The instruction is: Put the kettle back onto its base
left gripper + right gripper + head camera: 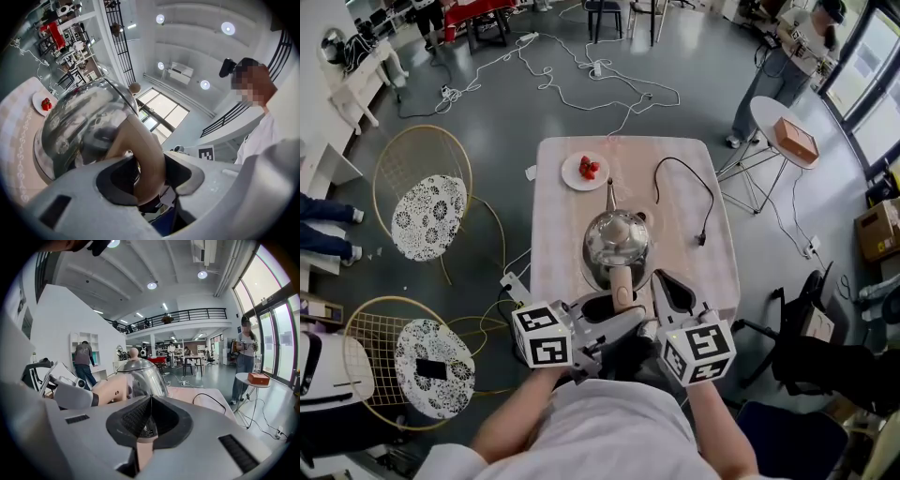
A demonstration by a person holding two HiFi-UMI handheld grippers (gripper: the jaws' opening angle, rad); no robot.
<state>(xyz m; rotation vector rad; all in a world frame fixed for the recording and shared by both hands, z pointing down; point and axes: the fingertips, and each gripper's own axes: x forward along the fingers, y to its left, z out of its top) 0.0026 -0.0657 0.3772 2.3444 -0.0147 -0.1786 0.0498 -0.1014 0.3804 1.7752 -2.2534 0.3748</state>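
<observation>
kettle (617, 244) underside: hidden by its body | red bits (590, 168) on plate (571, 177): too small to name

**Kettle near the middle of the table, both my grippers at its near side**

The kettle (617, 246) stands on the table (561, 234) toward my edge, with its spout pointing away from me and its handle (622, 286) toward me. My left gripper (617, 305) comes in over the near edge with one jaw on each side of that handle, pressing on it. My right gripper (673, 292) sits just to the right of it, jaws together, beside the kettle (apart from it, as far as I can see). Beyond the spout, toward the far left, is a plate (572, 173) with fruit on it. A cord (709, 192) loops on the table to the kettle's right. On the floor to the left are two chairs (422, 202), one nearer me than the other. Far right stands a side table (761, 114) with a box (795, 139) on it.
</observation>
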